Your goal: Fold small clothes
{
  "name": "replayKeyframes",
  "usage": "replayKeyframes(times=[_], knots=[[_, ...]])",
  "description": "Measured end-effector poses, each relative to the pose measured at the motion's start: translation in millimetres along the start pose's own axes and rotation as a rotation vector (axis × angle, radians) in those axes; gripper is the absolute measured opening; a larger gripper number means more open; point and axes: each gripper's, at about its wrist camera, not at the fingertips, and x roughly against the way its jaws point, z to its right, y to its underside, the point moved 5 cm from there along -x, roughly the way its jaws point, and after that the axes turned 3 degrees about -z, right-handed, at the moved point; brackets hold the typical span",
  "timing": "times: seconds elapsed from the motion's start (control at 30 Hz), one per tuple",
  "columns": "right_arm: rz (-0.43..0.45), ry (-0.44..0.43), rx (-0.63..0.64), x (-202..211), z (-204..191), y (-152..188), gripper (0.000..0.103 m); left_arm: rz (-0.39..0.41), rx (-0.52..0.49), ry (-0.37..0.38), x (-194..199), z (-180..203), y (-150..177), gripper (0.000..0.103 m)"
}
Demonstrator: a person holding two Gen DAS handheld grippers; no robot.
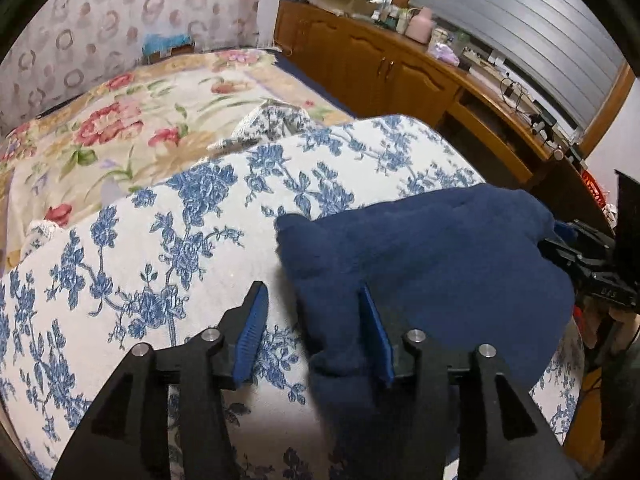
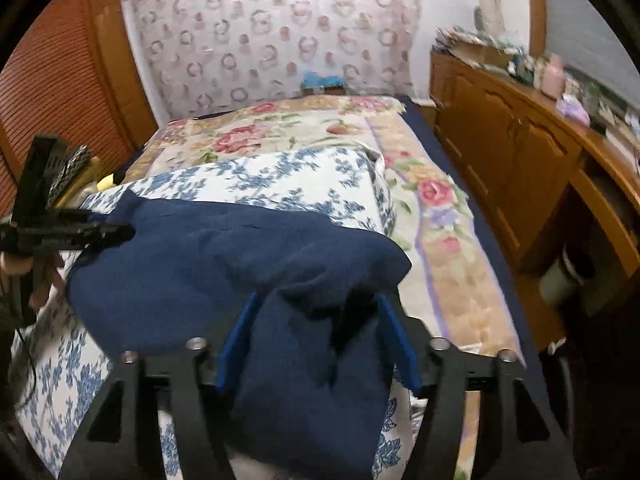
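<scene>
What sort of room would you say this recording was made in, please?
Most likely a bedroom in a home: a bed with a floral bedspread, patterned wallpaper behind it, and a cluttered wooden sideboard alongside.

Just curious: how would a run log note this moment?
navy garment on blue-floral cloth | left jaws open | right jaws open, garment between

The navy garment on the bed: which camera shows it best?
The left wrist view: the navy garment lies spread across the blue-flowered cover, most of its outline visible. In the right wrist view it bunches up between the right gripper fingers, blurred.
</scene>
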Motion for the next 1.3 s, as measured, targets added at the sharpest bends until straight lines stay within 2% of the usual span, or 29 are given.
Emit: replayKeyframes(times=[0.1, 0.17, 0.3, 0.5, 0.53, 0.57, 0.6, 0.67, 0.7, 0.83, 0.97, 1.03, 1.1, 1.3], knots=[[-0.036, -0.029, -0.017, -11.6, -0.3, -1.1, 0.07, -0.003, -0.007, 0.007, -3.1, 1.9, -5.4, 0.057], [-0.049, -0.064, -0.042, -15.7, 0.8, -3.4, 0.072, -0.002, -0.007, 0.025, -5.0, 4.4, -8.2, 0.065], [-0.05, -0.11, -0.064, -19.6, 1.2, -9.9, 0.072, -0.003, -0.017, 0.04, -7.1, 9.0, -12.5, 0.065], [-0.089, -0.193, -0.055, -29.8, 2.5, -14.0, 0.072, -0.016, -0.025, 0.079, -5.0, 9.4, -13.4, 0.04], [-0.096, -0.209, -0.047, -32.4, 2.3, -15.6, 0.072, -0.012, -0.012, 0.096, -3.0, 6.9, -14.1, 0.027], [-0.099, -0.221, -0.04, -35.3, 1.3, -16.2, 0.068, -0.01, -0.006, 0.108, -2.1, 5.9, -15.2, 0.02], [-0.102, -0.236, -0.033, -37.3, 0.2, -17.1, 0.058, -0.009, -0.001, 0.126, -0.6, 5.0, -15.8, 0.018], [-0.109, -0.255, -0.025, -38.4, -1.9, -16.9, 0.047, 0.003, -0.002, 0.139, 3.9, 7.1, -16.2, 0.014], [-0.112, -0.252, -0.017, -39.4, -2.6, -16.6, 0.038, 0.012, -0.008, 0.139, 6.7, 9.2, -15.9, 0.014], [-0.1, -0.205, 0.004, -33.4, -4.3, -15.5, 0.036, 0.036, -0.029, 0.112, 14.7, 17.7, -15.4, 0.014], [-0.028, -0.078, 0.025, -10.9, 2.3, -12.0, 0.046, 0.057, -0.033, 0.104, 21.9, 18.1, -15.8, 0.013], [-0.006, -0.058, 0.007, -5.9, 11.4, -9.0, 0.053, 0.079, -0.035, 0.107, 29.2, 19.4, -15.5, 0.013], [-0.011, -0.044, -0.014, -9.9, 20.6, -6.3, 0.069, 0.091, -0.043, 0.106, 33.9, 21.8, -13.9, 0.013], [-0.053, -0.073, -0.064, -34.5, 26.8, -3.7, 0.072, 0.087, -0.051, 0.088, 33.0, 23.6, -11.3, 0.013]])
